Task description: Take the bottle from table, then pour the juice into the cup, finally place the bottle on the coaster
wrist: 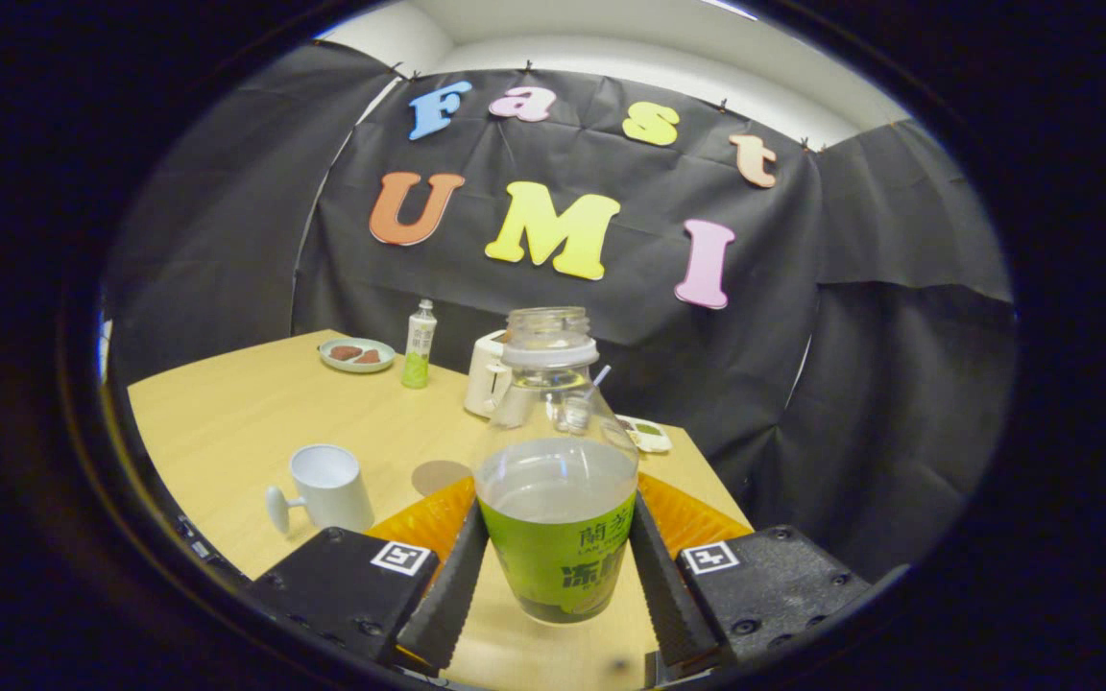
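A: Starting from the left, what do you see on the table [227, 432]?

B: On the left there is a white cup [330, 487]. It stands upright on the light wooden top, and its handle points to the left. It is beside the left finger [447, 590], a little ahead of it, and apart from the bottle.

A: And farther back?

B: Behind the cup, near the far edge, there is a small plate [357, 354] with two brownish pieces on it. Just to the right of the plate stands a small bottle [419, 344] with a green lower part. Then comes a white toaster [489, 387], partly hidden behind the big bottle.

A: Where is the coaster?

B: The coaster [438, 475] is a round brownish disc, flat on the table between the cup and the bottle, just ahead of the left finger.

A: And the bottle itself?

B: The bottle [556, 480] is upright between the two fingers. It is clear, with a green label, its mouth is open without a cap, and liquid fills about the lower half. I cannot tell if its bottom touches the table.

A: What does the gripper [558, 585] do?

B: Its fingers are closed against the bottle, one pressing on each side of the label.

A: Anything to the right?

B: Behind the bottle on the right lies a small white packet [647, 434] near the table's edge.
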